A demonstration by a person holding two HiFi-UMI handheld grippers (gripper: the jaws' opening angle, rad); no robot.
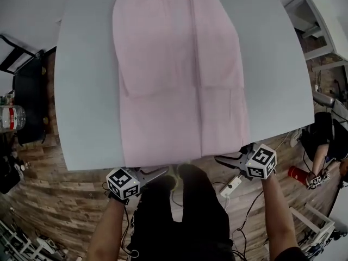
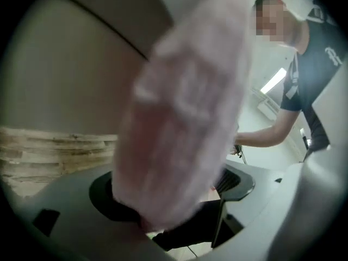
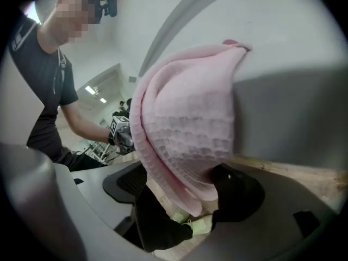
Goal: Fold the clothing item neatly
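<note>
A pale pink garment (image 1: 179,75) lies flat on the grey table (image 1: 87,91), folded lengthwise, its near hem at the table's front edge. Both grippers sit just below that edge. My left gripper (image 1: 163,173) points right under the hem's left part, and my right gripper (image 1: 220,160) points left under its right corner. In the left gripper view the blurred pink cloth (image 2: 185,118) hangs between the wide-apart jaws of the left gripper (image 2: 174,192). In the right gripper view a bunched fold of cloth (image 3: 190,124) droops between the spread jaws of the right gripper (image 3: 182,189); the pads do not press it.
My legs in black trousers (image 1: 185,211) stand against the table's front edge on a wooden floor. A white power strip with cables (image 1: 231,186) and a red cup (image 1: 297,174) lie on the floor at right. A water bottle (image 1: 11,117) stands at left, white shelving (image 1: 321,26) at right.
</note>
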